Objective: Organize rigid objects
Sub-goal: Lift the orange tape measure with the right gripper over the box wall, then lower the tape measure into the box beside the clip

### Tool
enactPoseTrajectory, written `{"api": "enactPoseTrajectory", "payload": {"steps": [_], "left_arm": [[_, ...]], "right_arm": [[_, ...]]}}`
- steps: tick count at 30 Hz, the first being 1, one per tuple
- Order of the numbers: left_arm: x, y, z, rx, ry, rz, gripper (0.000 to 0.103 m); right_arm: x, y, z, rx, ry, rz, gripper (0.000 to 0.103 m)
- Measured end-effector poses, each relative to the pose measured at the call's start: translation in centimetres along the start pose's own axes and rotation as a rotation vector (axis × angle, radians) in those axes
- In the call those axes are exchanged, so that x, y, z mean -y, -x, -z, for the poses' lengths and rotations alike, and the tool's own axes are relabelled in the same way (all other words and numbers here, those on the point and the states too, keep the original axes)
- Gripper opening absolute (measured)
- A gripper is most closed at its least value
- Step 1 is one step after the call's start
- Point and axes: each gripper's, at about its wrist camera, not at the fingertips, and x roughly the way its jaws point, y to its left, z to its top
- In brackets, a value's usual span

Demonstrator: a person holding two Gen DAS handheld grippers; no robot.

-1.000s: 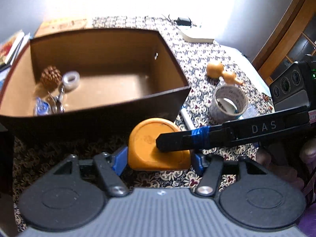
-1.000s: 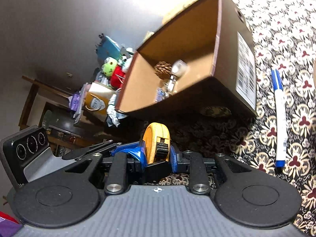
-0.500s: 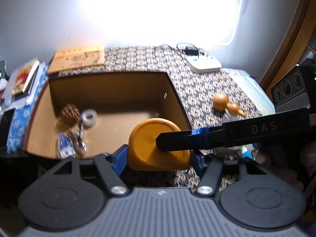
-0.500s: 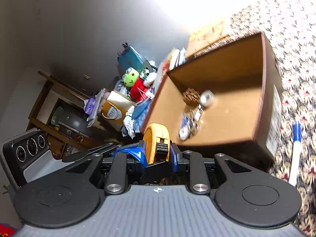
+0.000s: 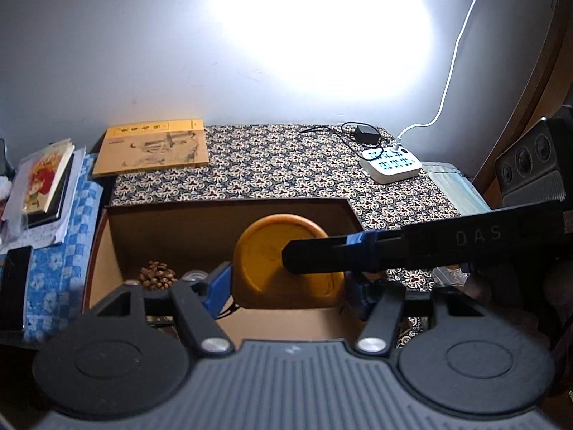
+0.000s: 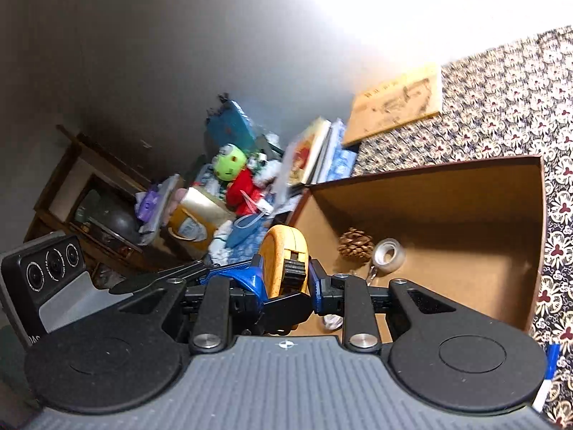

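Note:
An orange tape measure (image 5: 261,261) hangs over the open brown cardboard box (image 5: 179,229). My left gripper (image 5: 288,283) is shut on it, blue pads on both sides. The right gripper's black finger (image 5: 322,258) reaches in from the right and lies across its face. In the right wrist view the tape measure (image 6: 283,247) stands edge-on, and my right gripper (image 6: 286,279) is shut on it above the box (image 6: 429,197). The left gripper's finger (image 6: 161,279) comes in from the left. A pine cone (image 6: 354,243) and a clear tape roll (image 6: 388,254) lie on the box floor.
The box sits on a patterned tablecloth (image 5: 286,165). Behind it lie a yellow book (image 5: 154,147) and a white power strip (image 5: 390,161) with cables. Stacked books (image 5: 43,179) and a phone (image 5: 14,286) are on the left. A blue-capped marker (image 6: 546,376) lies right of the box.
Both grippers have risen with the tape measure, from in front of the box's near wall to above its open top. The grip on it is unchanged.

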Motion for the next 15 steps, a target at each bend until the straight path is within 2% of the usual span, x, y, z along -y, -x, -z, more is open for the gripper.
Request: {"api": "enactPoseTrajectory", "payload": {"steps": [11,15], "left_arm": [[-6.2,-7.3,2.0,-0.196,0.119,0.067,0.062],[-7.0,-9.3,2.7,-0.261,0.121,0.060,0.062]], "right_arm": [[4.1,-6.4,0.3,-0.162,-0.122,0.113,0.009],[4.6,-8.0,0.7,-0.206,-0.122,0.157,0.009]]}}
